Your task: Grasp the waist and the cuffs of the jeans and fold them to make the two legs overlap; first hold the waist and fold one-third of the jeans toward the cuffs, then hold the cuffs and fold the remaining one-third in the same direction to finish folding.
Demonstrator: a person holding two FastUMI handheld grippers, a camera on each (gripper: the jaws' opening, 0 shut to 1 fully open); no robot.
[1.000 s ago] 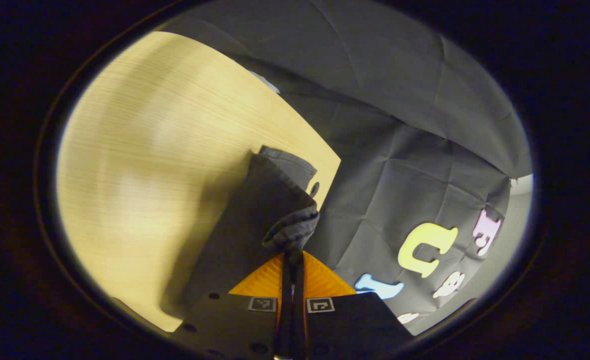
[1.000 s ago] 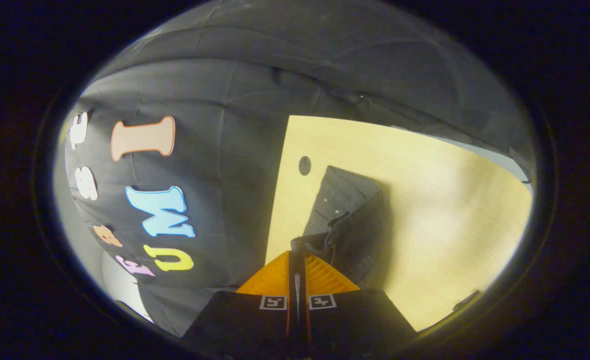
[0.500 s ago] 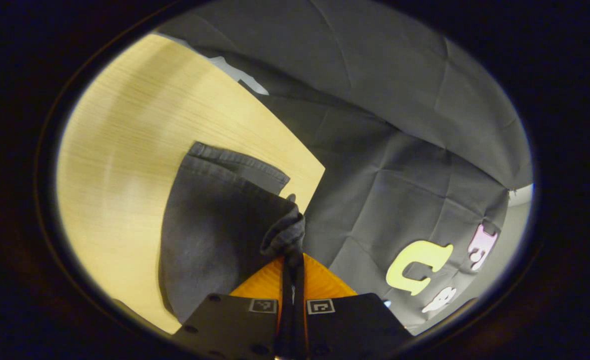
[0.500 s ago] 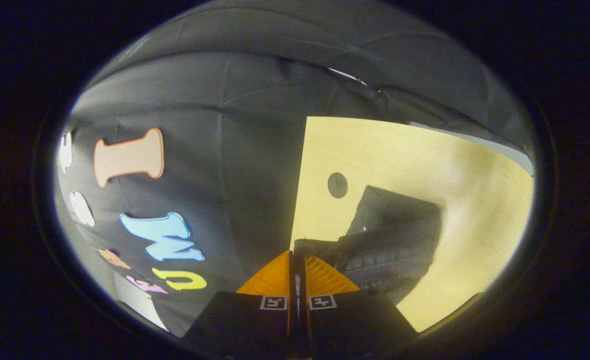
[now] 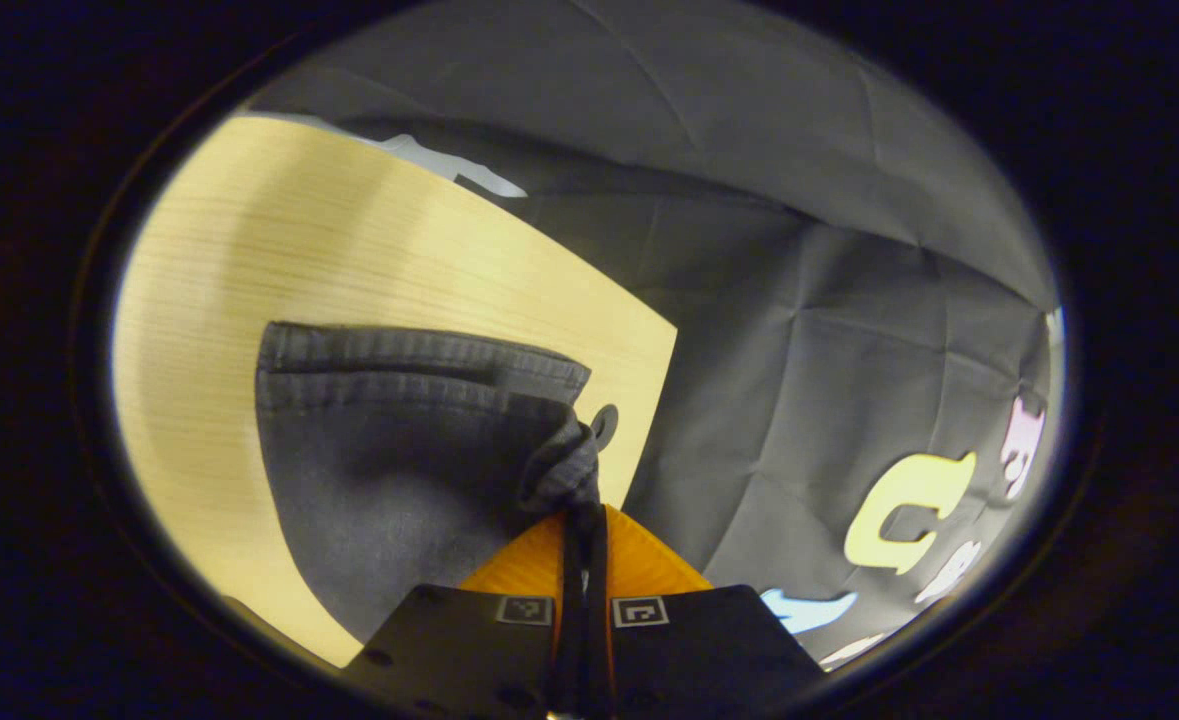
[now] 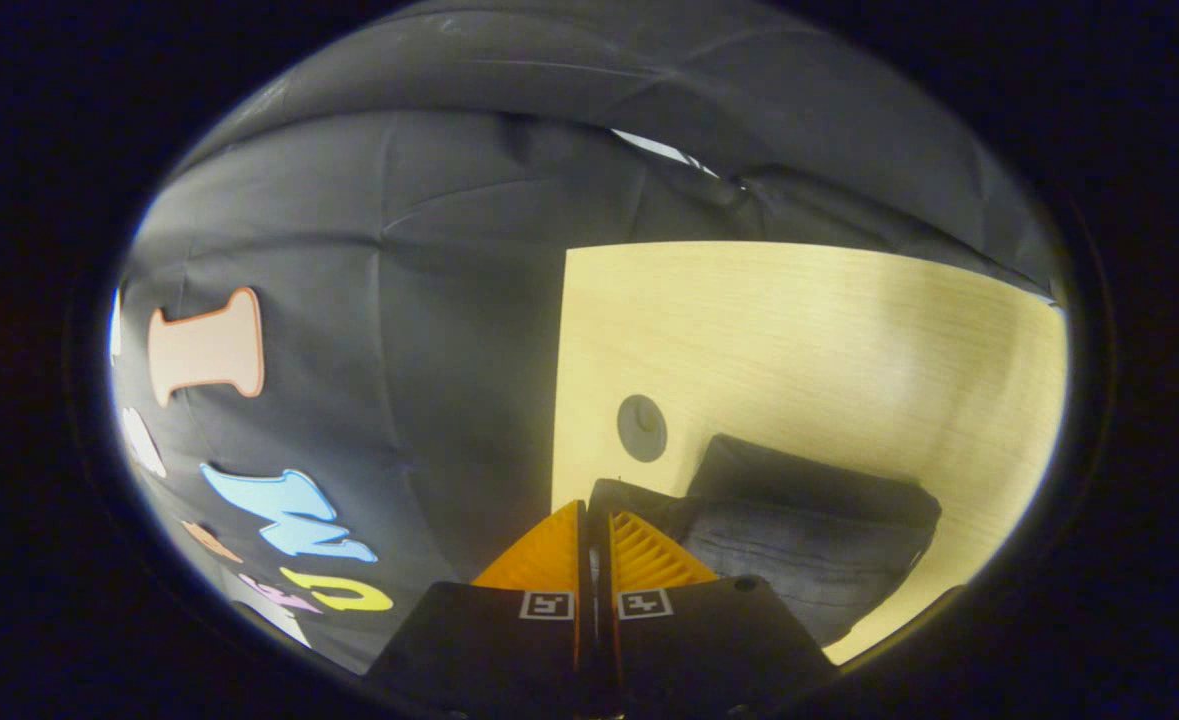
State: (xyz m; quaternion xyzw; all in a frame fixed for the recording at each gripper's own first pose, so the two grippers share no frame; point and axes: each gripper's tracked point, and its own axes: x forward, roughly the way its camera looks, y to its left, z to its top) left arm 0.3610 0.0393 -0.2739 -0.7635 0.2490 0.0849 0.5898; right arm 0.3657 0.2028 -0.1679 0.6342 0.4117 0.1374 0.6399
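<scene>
Dark grey jeans (image 5: 399, 450) lie on a light wooden table (image 5: 299, 250). In the left gripper view two stacked hemmed cuffs run across the top of the cloth, and my left gripper (image 5: 579, 515) is shut on a bunched corner of the cuff end near the table's edge. In the right gripper view the jeans (image 6: 809, 540) show as a dark folded mass on the table (image 6: 799, 330). There my right gripper (image 6: 594, 515) is shut on a corner of the cloth, apparently the waist end, near the table's left edge.
A round cable hole (image 6: 641, 427) sits in the table near its edge, just beyond the cloth; the same cable hole (image 5: 604, 422) shows beside the bunched cuff. Black cloth walls surround the table on the far sides.
Both grippers have swung while staying shut on the jeans. The cuffs now lie broad across the left gripper view; in the right gripper view the cloth sits lower and flatter on the table.
</scene>
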